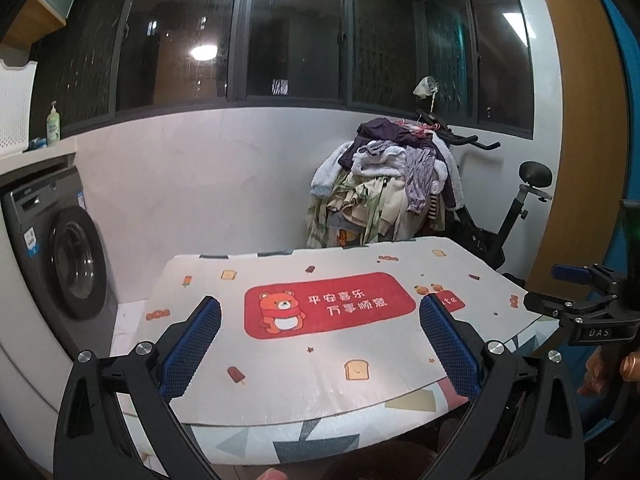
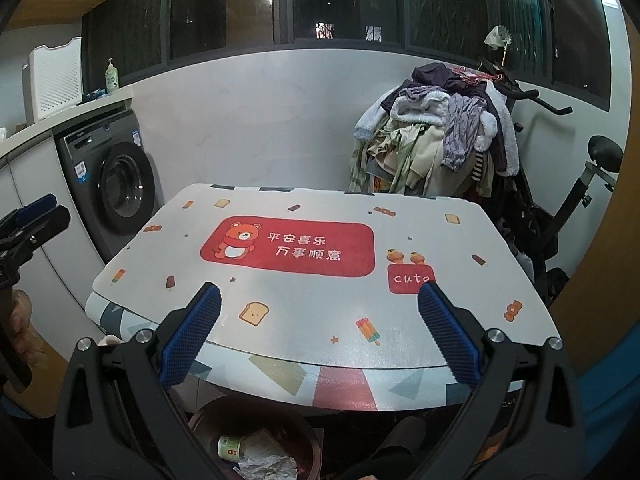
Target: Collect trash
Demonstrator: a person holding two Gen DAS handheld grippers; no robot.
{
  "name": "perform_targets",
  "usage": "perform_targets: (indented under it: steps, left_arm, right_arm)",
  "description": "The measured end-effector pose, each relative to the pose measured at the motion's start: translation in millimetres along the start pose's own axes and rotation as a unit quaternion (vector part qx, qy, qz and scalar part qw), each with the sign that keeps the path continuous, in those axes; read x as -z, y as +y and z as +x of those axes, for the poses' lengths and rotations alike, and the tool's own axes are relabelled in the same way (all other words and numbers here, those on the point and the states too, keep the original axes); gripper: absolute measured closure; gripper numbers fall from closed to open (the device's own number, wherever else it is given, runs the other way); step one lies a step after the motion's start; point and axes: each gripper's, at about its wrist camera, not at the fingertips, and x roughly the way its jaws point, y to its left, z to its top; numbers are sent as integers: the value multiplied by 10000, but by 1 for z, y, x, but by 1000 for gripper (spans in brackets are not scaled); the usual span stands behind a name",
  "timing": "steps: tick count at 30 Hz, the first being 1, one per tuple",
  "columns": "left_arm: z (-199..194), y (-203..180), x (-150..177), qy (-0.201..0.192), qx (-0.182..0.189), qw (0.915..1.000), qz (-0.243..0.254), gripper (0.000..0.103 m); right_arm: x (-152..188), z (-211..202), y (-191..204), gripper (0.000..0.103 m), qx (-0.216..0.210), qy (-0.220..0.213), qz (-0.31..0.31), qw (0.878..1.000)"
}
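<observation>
My left gripper (image 1: 320,312) is open and empty, held above the near edge of the table (image 1: 360,380), which carries a white mat with a red bear panel (image 1: 332,304). My right gripper (image 2: 320,304) is open and empty over the table's near edge (image 2: 360,360). In the right wrist view a dark red bin (image 2: 308,436) stands on the floor under the table's front edge. It holds a small white-green bottle (image 2: 230,448) and crumpled paper (image 2: 268,466). The right gripper also shows at the right edge of the left wrist view (image 1: 580,304), and the left gripper at the left edge of the right wrist view (image 2: 28,220).
A grey washing machine (image 2: 120,184) stands under a counter at the left. A pile of clothes (image 2: 440,136) lies over an exercise bike (image 2: 568,200) behind the table at the right. A white wall with dark windows is behind. A soap bottle (image 2: 112,76) stands on the counter.
</observation>
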Motion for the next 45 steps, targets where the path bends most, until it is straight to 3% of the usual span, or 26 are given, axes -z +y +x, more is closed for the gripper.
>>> perform_targets:
  steps: [45]
  left_arm:
    - [5,-18,11,344,16,9991,231,6]
  right_arm:
    - [-5,-12,-9,6,83,-136,94,9998]
